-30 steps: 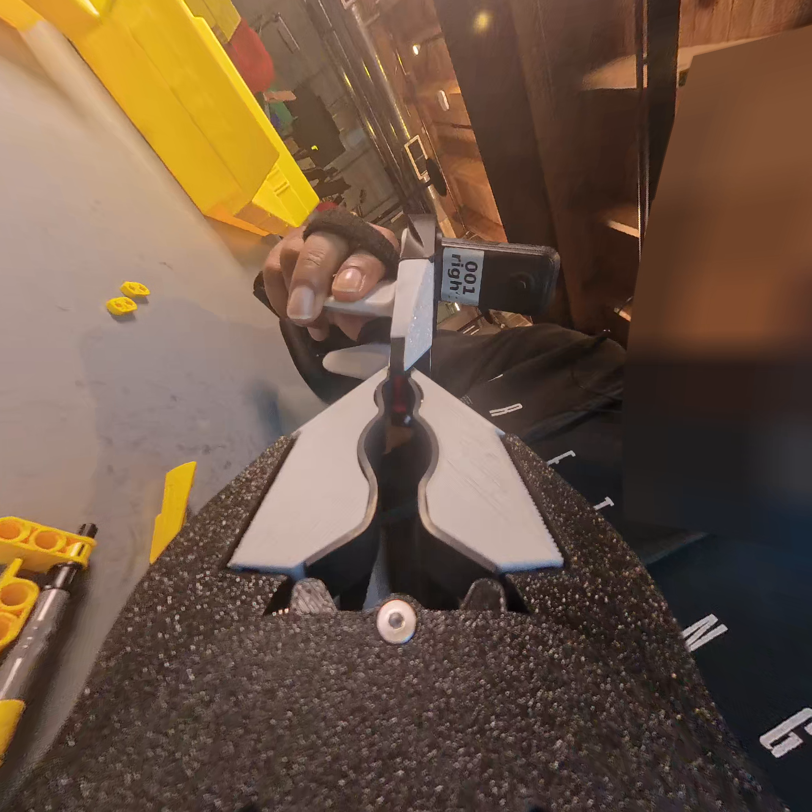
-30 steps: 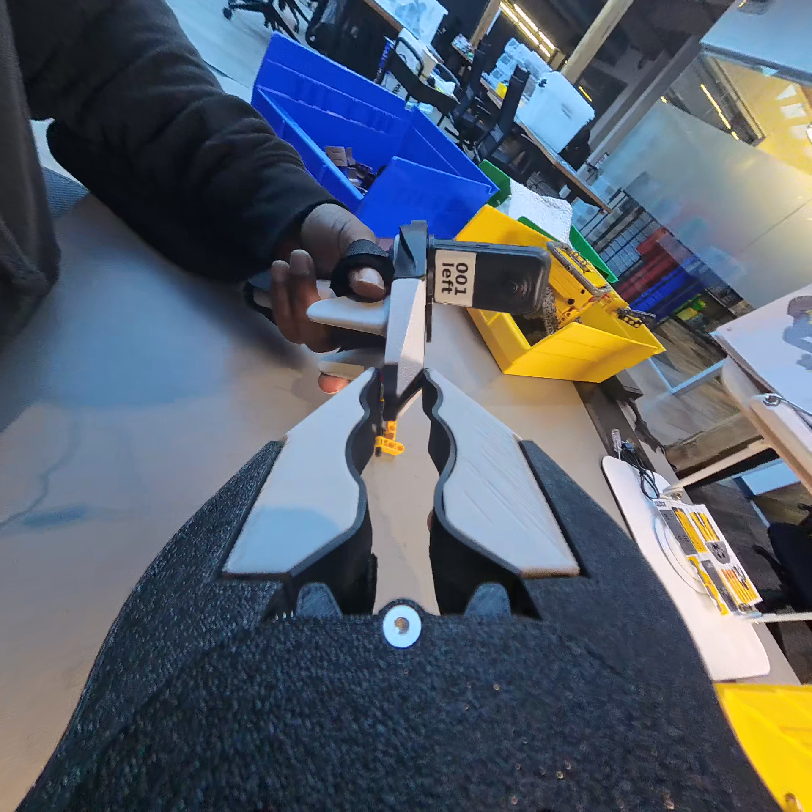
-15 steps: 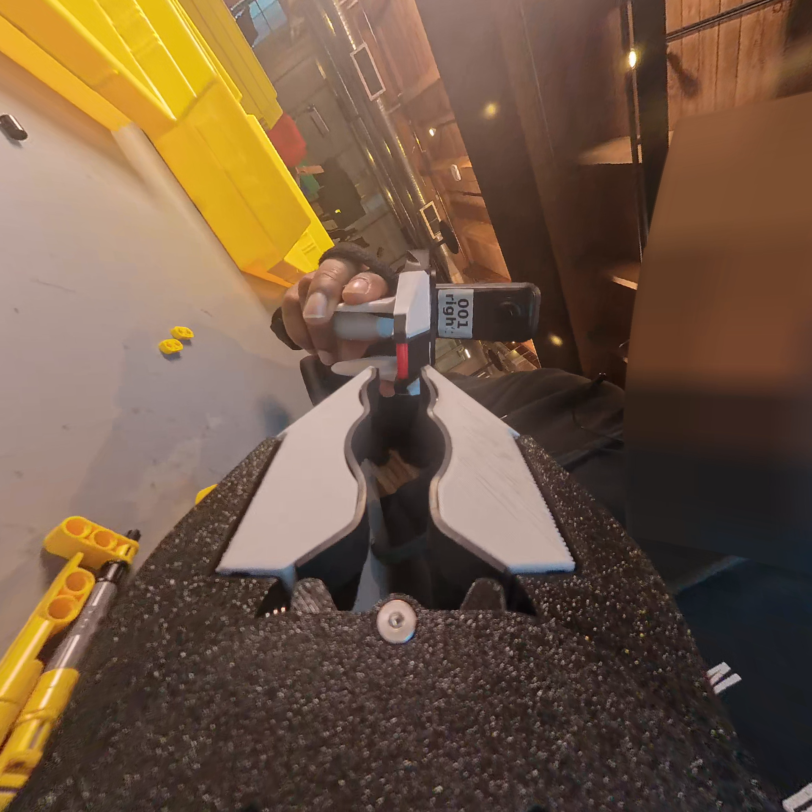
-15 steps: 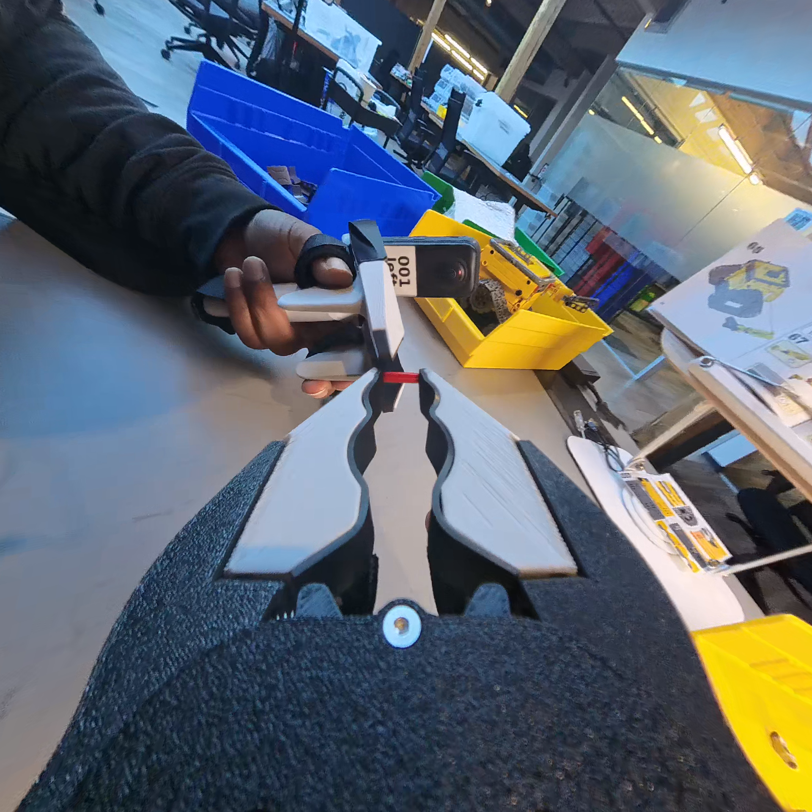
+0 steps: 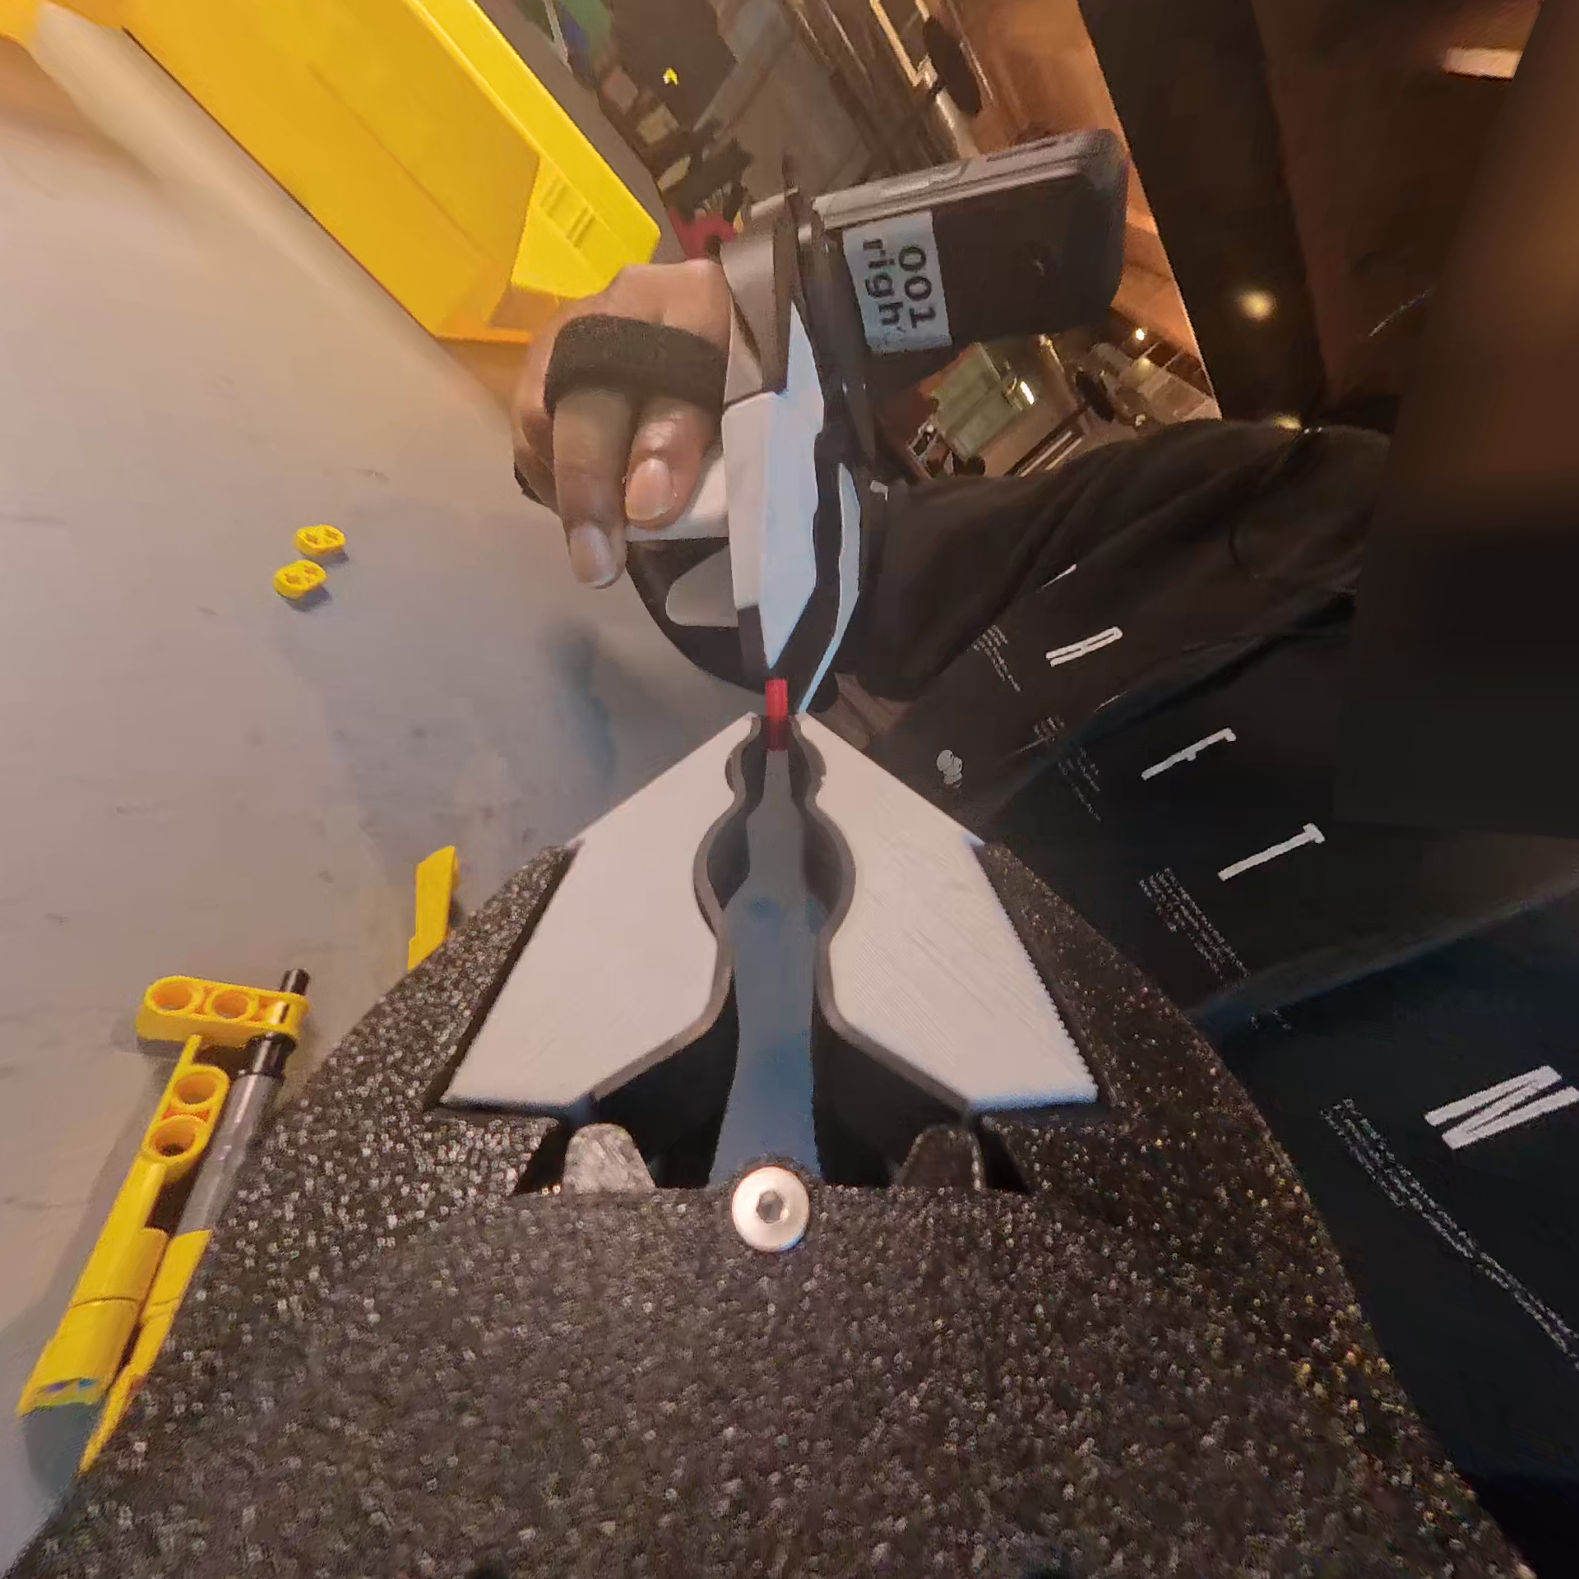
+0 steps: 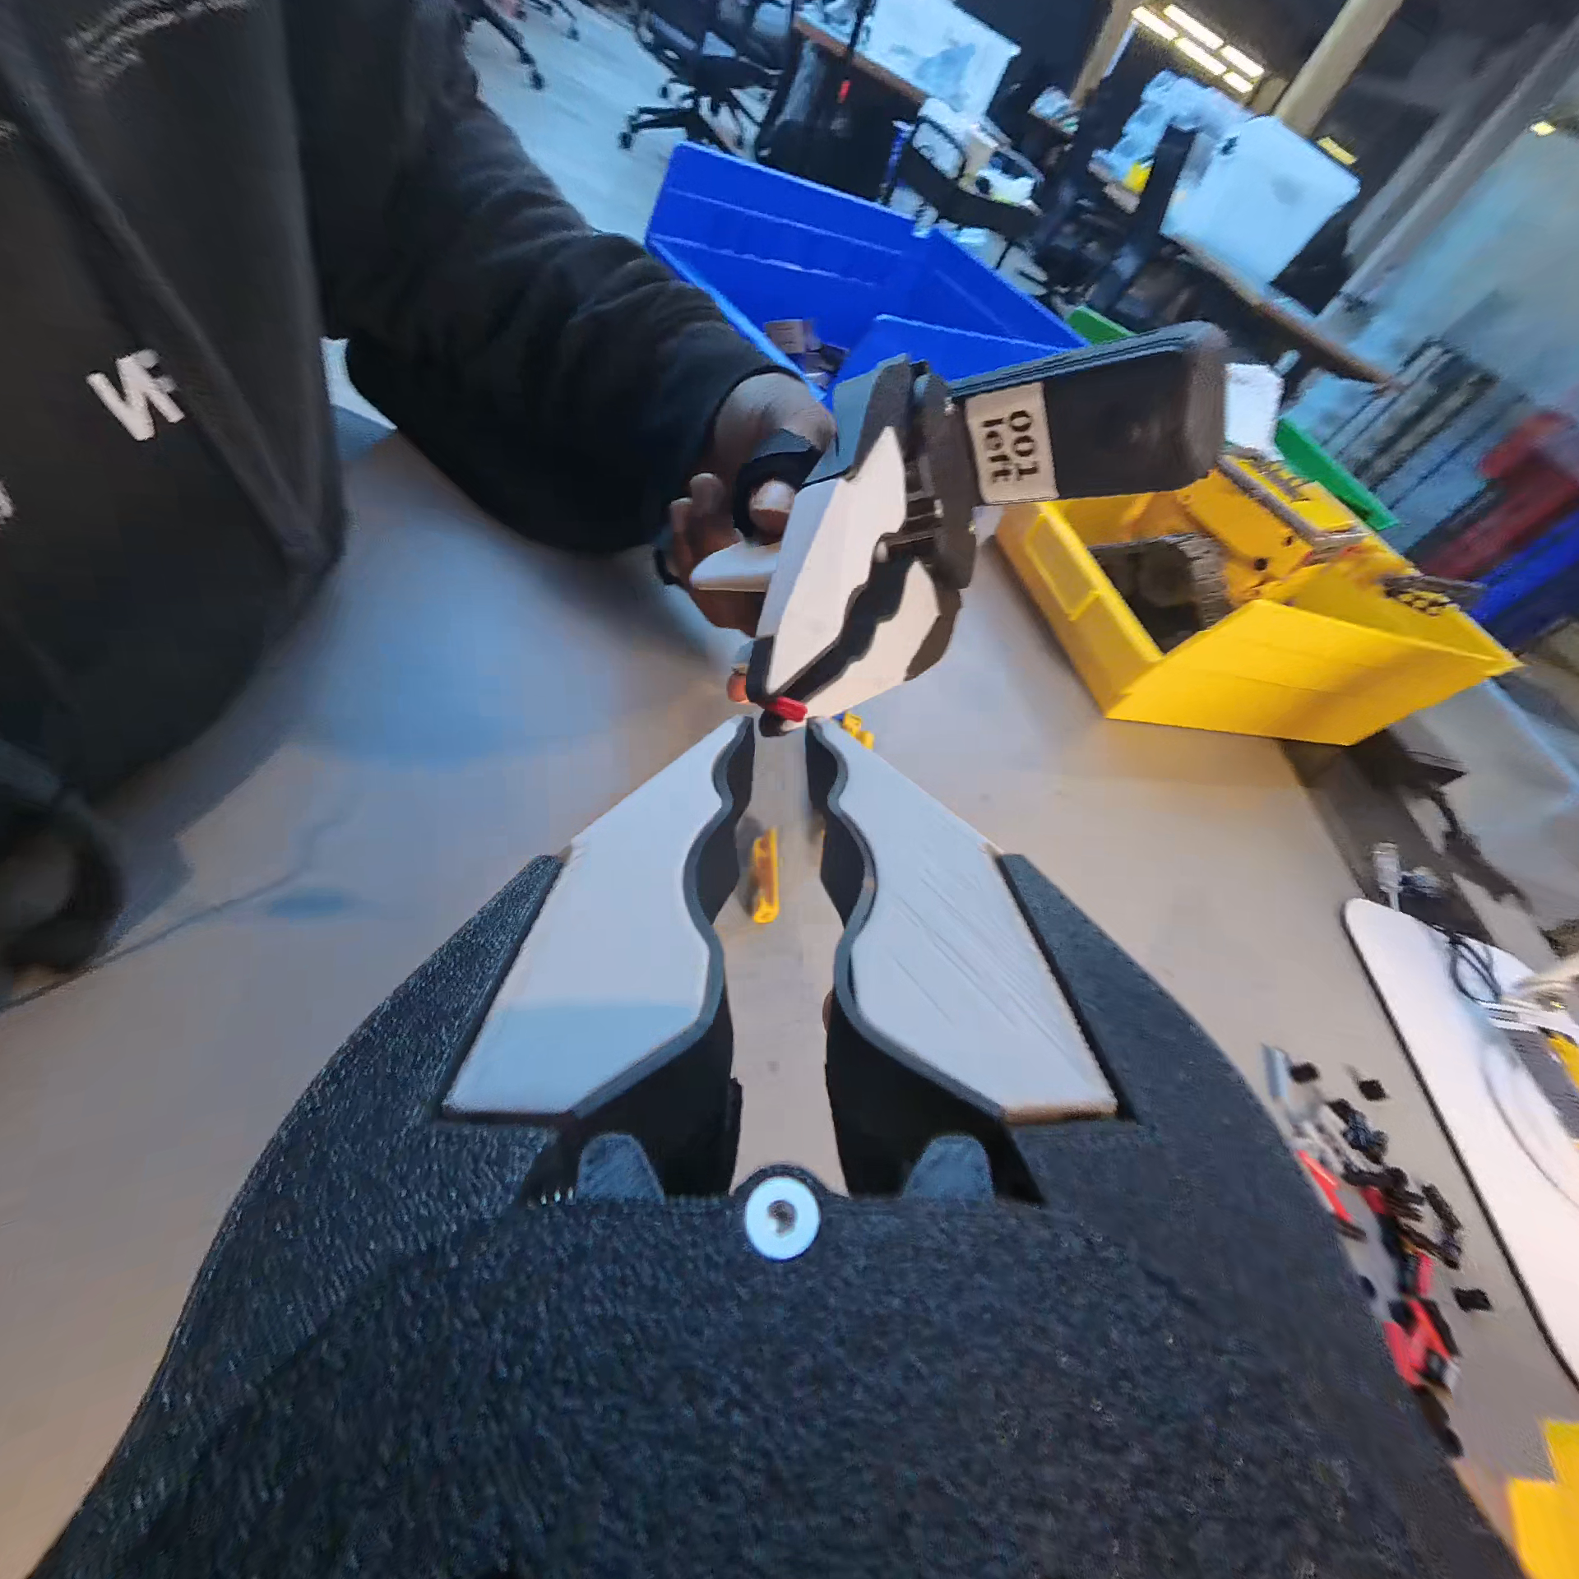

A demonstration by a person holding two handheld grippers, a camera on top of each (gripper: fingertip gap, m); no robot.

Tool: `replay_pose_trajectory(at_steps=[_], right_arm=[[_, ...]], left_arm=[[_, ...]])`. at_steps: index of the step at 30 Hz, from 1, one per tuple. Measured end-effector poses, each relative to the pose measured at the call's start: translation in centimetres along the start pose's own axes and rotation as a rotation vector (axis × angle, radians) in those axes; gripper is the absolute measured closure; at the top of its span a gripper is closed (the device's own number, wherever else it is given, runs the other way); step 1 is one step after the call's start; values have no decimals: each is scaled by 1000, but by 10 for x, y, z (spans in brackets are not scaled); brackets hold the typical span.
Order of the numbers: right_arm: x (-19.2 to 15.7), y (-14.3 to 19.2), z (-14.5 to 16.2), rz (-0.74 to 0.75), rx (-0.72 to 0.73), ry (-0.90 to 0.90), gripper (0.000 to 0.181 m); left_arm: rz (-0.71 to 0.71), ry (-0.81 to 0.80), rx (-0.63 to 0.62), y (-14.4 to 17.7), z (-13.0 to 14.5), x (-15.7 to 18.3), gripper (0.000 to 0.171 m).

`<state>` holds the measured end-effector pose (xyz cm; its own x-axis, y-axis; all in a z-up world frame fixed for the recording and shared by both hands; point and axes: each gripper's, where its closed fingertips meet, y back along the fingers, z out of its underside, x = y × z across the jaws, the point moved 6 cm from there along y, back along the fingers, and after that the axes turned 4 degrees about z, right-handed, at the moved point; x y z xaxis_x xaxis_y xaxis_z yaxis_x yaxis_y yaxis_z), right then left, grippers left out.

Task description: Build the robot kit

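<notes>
While left gripper (image 5: pixel 776 736) and right gripper (image 6: pixel 779 724) are both pinching a red pin (image 5: pixel 776 716) mid-frame, yellow bin (image 6: pixel 1264 658) at right is holding a tracked yellow model (image 6: pixel 1230 547).

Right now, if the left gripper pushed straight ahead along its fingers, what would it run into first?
The left gripper is closed on a small red pin. Tip to tip beyond it is the right gripper, which seems to hold the pin's far end. It would meet those fingertips first, then the person's sleeve behind.
</notes>
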<state>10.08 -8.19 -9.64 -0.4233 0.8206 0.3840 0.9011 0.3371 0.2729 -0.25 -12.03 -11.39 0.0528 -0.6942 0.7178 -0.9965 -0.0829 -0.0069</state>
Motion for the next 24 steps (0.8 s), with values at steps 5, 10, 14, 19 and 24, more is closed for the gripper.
replay_pose_trajectory(at_steps=[5,10,14,19,24], right_arm=[[-13,-5,1,-76,-33,21,171],[-20,-7,1,-114,-35,34,173],[-21,-8,0,-114,-33,48,173],[-25,-9,0,-137,-36,56,175],[-18,-10,6,-103,-59,23,177]], left_arm=[[43,18,-87,-7,11,1,168],[70,42,-120,-9,16,2,168],[79,61,-130,-9,18,1,168],[86,66,-145,-10,20,1,168],[10,36,-106,-5,15,-5,167]])
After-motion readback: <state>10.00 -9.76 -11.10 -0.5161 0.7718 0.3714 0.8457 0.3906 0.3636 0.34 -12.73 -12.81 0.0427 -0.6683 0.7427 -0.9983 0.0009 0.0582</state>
